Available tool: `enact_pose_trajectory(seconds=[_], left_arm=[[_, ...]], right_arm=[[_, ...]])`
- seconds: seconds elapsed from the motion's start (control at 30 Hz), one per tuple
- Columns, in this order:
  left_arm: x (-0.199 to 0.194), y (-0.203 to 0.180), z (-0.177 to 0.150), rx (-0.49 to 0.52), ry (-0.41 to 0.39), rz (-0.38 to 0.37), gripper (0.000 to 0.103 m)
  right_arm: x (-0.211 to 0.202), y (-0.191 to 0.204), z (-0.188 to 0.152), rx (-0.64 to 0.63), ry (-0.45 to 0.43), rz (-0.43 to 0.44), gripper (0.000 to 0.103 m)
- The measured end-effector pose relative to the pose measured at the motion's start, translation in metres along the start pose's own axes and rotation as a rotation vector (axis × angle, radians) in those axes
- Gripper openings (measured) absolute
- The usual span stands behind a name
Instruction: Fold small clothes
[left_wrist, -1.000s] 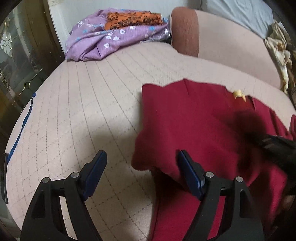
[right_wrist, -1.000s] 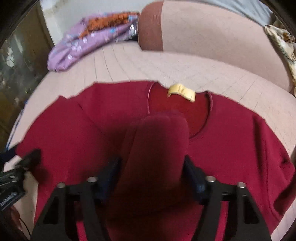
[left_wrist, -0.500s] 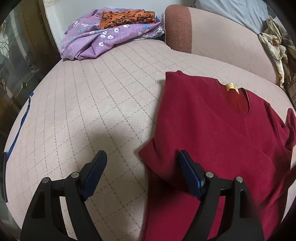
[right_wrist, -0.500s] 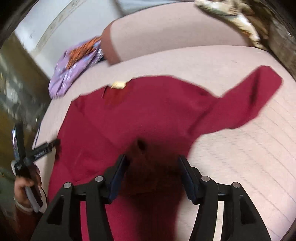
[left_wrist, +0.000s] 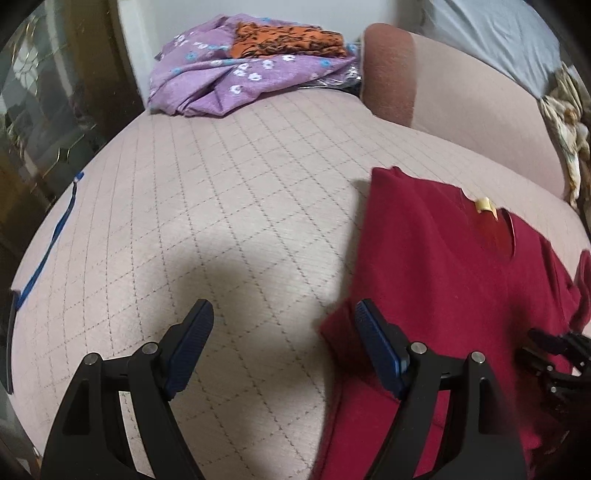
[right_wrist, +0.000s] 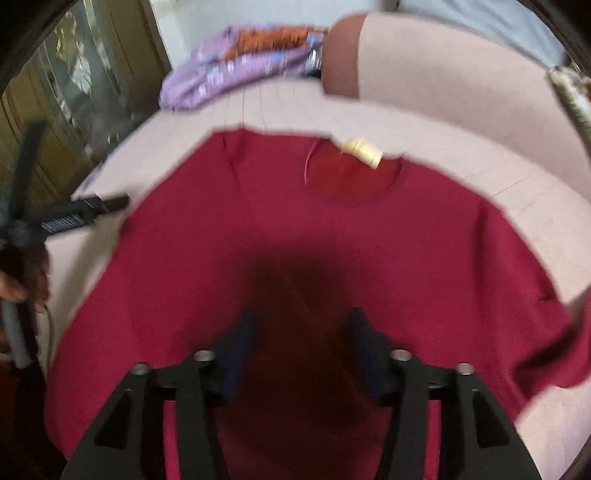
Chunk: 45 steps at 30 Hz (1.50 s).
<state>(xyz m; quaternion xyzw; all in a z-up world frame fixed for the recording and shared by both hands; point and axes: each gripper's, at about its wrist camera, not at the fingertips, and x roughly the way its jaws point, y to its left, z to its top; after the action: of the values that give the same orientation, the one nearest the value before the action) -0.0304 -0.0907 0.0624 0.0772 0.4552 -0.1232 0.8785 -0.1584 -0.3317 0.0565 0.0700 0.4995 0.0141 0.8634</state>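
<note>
1 red shirt lies on the quilted cover — 1 yellow label at its neck. The left gripper stands spread over bare cover; the right gripper is closing with dark red cloth between its jaws — a grip I cannot tell.

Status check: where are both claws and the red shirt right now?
Left claw open, empty, at the shirt's edge. Right claw closing over dark red cloth; grip unclear, view blurred. Red shirt flat on the couch. Nothing in the way.

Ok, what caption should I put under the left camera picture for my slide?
Open left gripper hovers over the pink bed beside a red shirt, purple clothes piled behind.
</note>
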Motion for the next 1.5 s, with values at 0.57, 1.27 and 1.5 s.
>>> enact_pose_trajectory(seconds=[0.57, 1.27, 1.5], left_arm=[[0.0, -0.006, 0.007, -0.033, -0.033, -0.015, 0.079], [-0.006, -0.052, -0.006, 0.079, -0.057, -0.045, 0.079], [0.003, -0.05, -0.005, 0.054, -0.021, -0.06, 0.079]], right_arm=[[-0.017, -0.041, 0.058, 0.048, -0.021, -0.118, 0.033], [-0.108, -0.135, -0.058, 0.311, -0.145, -0.218, 0.065], [-0.126, -0.246, -0.036, 0.619, -0.164, -0.357, 0.065]])
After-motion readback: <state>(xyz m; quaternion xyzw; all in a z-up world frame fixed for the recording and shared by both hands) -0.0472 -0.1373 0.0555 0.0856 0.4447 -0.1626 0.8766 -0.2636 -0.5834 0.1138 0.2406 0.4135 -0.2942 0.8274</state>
